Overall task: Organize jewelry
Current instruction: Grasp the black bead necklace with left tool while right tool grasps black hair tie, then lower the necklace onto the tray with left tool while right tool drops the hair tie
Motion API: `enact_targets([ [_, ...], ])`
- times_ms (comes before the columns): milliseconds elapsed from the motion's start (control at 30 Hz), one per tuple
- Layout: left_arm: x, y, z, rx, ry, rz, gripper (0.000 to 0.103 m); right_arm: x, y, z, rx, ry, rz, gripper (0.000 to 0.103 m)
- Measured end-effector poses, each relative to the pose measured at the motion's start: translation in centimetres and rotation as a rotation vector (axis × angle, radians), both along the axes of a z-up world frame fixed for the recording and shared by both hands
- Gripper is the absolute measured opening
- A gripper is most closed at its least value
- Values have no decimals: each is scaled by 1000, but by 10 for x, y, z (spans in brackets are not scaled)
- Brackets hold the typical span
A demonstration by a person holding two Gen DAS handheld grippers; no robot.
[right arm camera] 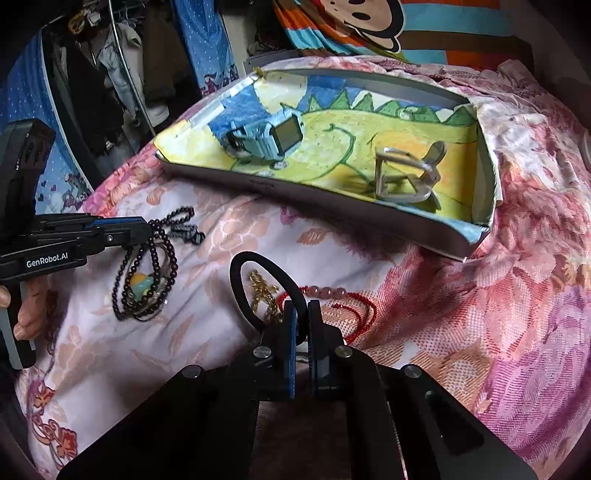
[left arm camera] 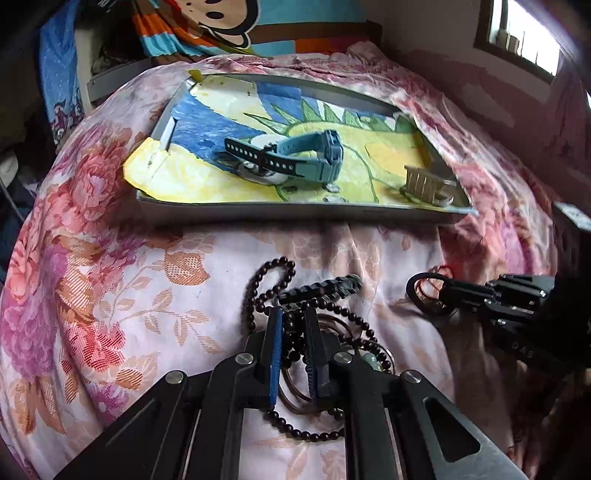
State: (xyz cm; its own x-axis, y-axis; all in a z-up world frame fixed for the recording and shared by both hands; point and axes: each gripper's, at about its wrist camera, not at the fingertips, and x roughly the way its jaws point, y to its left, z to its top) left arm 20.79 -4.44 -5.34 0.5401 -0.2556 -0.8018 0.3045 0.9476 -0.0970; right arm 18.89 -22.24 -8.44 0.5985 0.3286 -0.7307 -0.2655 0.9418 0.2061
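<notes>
A heap of dark bead strands lies on the floral bedspread, with a black link bracelet across it. My left gripper is shut on one bead strand; the right wrist view shows it pinching the beads from the left. My right gripper is shut on a black elastic ring, which lies over a gold chain and beside a red cord bracelet. Behind them, a shallow tray lined with a drawing holds a blue watch and a silver band.
The soft, rumpled floral bedspread covers the whole work area. A striped cartoon pillow lies behind the tray. Hanging clothes and a blue curtain stand to the left. A hand grips the left tool's handle.
</notes>
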Motion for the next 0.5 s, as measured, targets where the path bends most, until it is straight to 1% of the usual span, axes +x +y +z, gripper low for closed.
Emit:
enact_targets([
  [167,0,10,12,-71,1,24,10,-3,-2,9,29,-38,2,5],
  [300,-5,17,27,-124,-19,31,10,-6,-4,17,58,-73,2,5],
  [500,-17,18,50,-196,-49,10,10,-10,-7,29,91,-120,-2,5],
])
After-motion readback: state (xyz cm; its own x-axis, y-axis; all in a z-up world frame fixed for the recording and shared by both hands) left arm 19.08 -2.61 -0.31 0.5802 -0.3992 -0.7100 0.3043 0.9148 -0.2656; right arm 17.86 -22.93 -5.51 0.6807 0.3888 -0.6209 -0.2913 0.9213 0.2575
